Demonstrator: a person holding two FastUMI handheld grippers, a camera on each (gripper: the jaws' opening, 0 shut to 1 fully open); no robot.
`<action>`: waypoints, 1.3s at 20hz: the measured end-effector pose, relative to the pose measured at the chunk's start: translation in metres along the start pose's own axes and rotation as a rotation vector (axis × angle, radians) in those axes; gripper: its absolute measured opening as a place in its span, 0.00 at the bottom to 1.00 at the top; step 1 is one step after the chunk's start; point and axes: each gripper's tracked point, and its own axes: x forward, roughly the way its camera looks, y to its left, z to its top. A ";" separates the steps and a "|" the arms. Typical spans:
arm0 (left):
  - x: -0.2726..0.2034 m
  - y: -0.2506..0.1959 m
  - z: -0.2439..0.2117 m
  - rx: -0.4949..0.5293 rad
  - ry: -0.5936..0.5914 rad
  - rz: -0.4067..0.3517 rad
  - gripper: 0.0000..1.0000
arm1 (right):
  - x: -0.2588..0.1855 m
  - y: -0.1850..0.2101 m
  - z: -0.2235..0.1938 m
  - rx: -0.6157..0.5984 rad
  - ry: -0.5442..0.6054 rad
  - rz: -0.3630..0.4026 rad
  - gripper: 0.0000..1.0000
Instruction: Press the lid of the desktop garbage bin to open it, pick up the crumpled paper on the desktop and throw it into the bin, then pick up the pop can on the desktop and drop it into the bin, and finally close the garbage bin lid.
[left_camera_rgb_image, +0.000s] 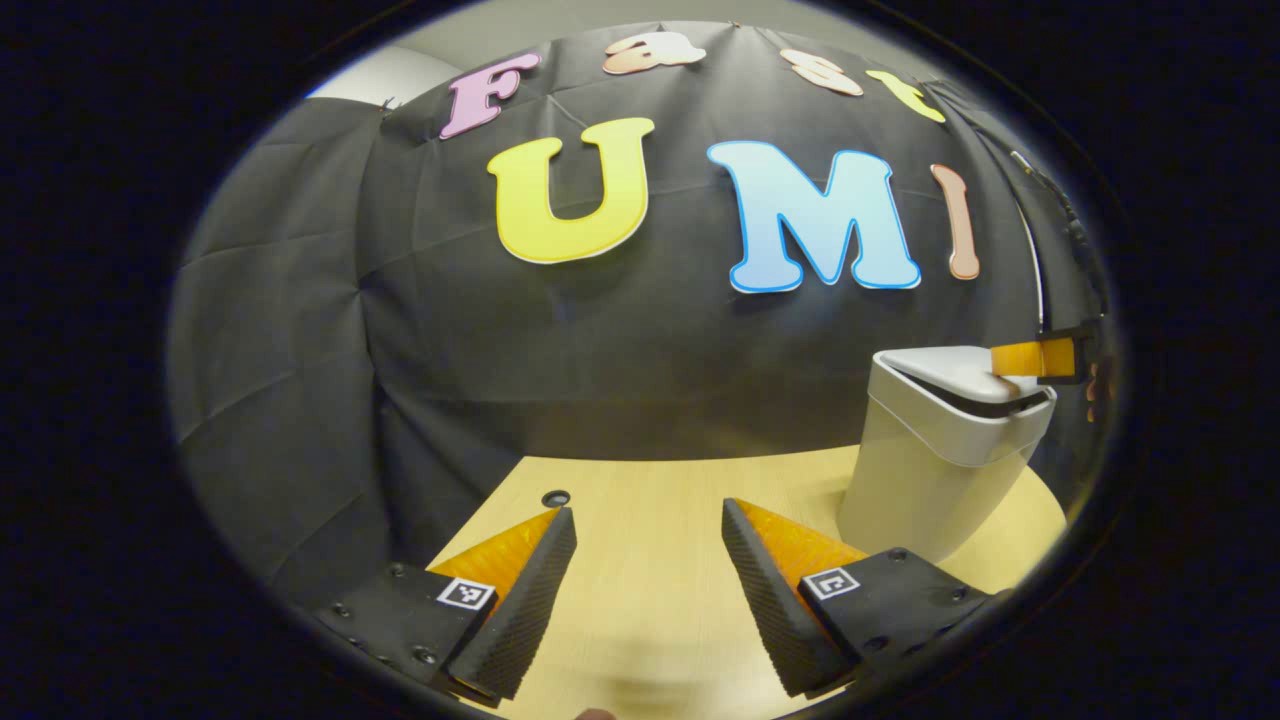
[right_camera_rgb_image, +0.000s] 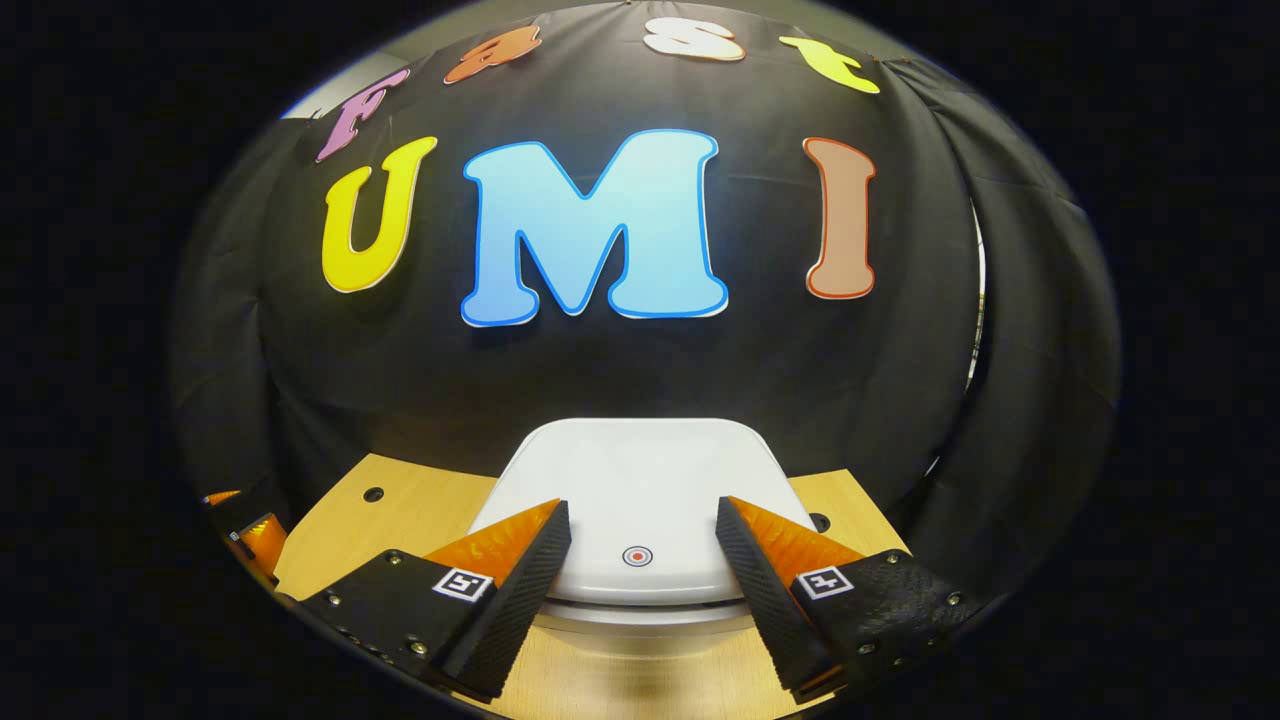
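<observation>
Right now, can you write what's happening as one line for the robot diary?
stage: lid press | right gripper: open, above bin lid | lid: looks closed | left gripper: open, over table, beside bin

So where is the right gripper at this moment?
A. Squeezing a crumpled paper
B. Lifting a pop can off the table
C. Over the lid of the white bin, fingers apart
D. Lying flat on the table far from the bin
C: in the right gripper view the right gripper sits over the bin's lid with its fingers spread either side of the round button; the left gripper view shows it at the top of the bin.
</observation>
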 end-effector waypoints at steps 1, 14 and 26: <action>0.000 0.000 0.000 0.000 0.000 0.000 1.00 | 0.000 0.000 -0.002 -0.003 0.003 0.001 0.95; 0.001 -0.005 -0.002 -0.003 0.011 -0.018 0.90 | 0.000 0.001 -0.010 -0.024 -0.016 0.009 0.95; 0.002 -0.016 0.000 -0.003 0.012 -0.043 0.96 | 0.000 0.001 -0.017 -0.013 -0.101 0.011 0.96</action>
